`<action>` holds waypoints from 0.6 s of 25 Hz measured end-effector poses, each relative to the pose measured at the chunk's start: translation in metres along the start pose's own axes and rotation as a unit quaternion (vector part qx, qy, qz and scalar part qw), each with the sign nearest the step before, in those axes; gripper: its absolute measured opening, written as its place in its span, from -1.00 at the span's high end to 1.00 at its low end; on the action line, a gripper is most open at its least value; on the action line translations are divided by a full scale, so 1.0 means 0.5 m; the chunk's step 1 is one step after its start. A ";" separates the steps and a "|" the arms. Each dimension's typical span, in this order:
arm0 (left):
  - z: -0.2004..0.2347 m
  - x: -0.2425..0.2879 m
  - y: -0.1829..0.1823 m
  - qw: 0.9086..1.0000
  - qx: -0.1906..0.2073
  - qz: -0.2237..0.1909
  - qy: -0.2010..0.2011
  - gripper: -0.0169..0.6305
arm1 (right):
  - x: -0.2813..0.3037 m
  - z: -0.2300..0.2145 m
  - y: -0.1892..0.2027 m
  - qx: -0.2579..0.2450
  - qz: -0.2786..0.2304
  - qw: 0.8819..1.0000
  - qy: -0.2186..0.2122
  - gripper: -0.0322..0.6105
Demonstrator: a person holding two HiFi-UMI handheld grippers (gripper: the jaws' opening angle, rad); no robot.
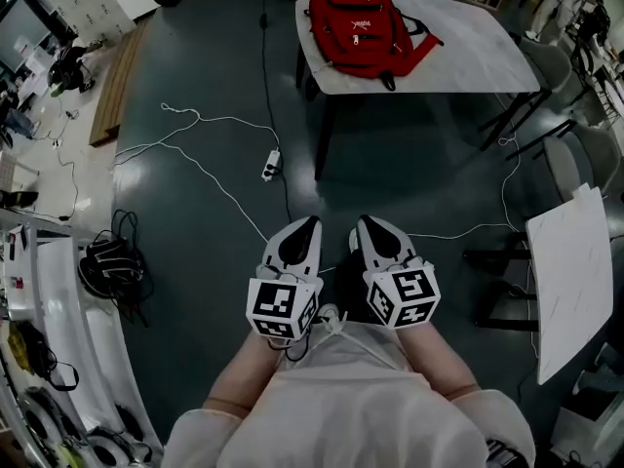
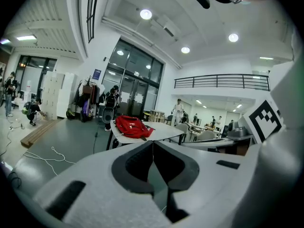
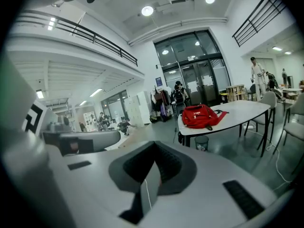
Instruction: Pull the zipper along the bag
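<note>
A red backpack (image 1: 359, 27) lies on a white table (image 1: 468, 42) far ahead of me, its zipper facing up. It shows small in the left gripper view as the backpack (image 2: 132, 126) and in the right gripper view as the backpack (image 3: 202, 115), well beyond both jaws. My left gripper (image 1: 311, 222) and right gripper (image 1: 360, 221) are held side by side close to my body, over the dark floor. Both have their jaws closed tip to tip with nothing between them: left gripper (image 2: 153, 142), right gripper (image 3: 154, 144).
White cables and a power strip (image 1: 271, 165) trail across the floor between me and the table. A white board (image 1: 570, 276) and chairs (image 1: 561, 71) stand at the right. A curved white desk (image 1: 58, 320) with coiled cables sits at the left. People stand in the far background.
</note>
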State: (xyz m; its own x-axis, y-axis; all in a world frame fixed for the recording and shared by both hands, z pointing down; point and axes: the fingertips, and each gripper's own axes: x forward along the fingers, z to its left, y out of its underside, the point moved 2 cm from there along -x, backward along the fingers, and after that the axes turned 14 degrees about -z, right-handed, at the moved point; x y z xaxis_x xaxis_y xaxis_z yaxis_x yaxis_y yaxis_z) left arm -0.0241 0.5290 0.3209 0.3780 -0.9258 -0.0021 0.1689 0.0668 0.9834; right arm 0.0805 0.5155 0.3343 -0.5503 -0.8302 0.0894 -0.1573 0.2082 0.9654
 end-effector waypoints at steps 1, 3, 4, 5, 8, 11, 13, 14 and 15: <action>0.007 0.014 0.000 1.000 0.001 0.000 -0.003 0.89 | 0.014 -0.009 0.000 0.000 0.002 1.000 -0.002 0.82; 0.023 0.048 0.001 1.000 0.005 -0.001 -0.009 0.89 | 0.047 -0.033 0.001 0.002 0.006 1.000 -0.007 0.81; 0.031 0.068 0.003 1.000 0.007 0.000 -0.013 0.89 | 0.066 -0.047 0.001 0.004 0.009 1.000 -0.010 0.82; 0.039 0.089 0.004 1.000 0.009 0.002 -0.017 0.89 | 0.087 -0.061 0.000 0.007 0.012 1.000 -0.014 0.81; 0.061 0.161 0.000 1.000 0.012 0.008 -0.027 0.89 | 0.157 -0.107 -0.019 0.012 0.018 0.999 -0.025 0.81; 0.089 0.252 -0.009 0.999 0.016 0.009 -0.036 0.89 | 0.238 -0.162 -0.046 0.009 0.022 0.999 -0.039 0.81; 0.117 0.323 -0.013 0.999 0.015 0.009 -0.045 0.89 | 0.298 -0.201 -0.061 0.007 0.027 0.998 -0.048 0.81; 0.129 0.359 -0.014 0.999 0.013 0.009 -0.050 0.89 | 0.329 -0.222 -0.069 0.007 0.030 0.998 -0.053 0.81; 0.140 0.396 -0.013 0.998 0.011 0.010 -0.054 0.89 | 0.358 -0.243 -0.076 0.006 0.034 0.998 -0.058 0.81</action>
State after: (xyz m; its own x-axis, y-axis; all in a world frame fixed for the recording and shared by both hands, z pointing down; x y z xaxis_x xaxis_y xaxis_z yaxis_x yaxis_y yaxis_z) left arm -0.0140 0.3192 0.3270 0.2803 -0.9592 0.0357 0.1416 0.0780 0.9868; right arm 0.0877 0.2961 0.3433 -0.6518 -0.7483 0.1238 -0.1259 0.2677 0.9552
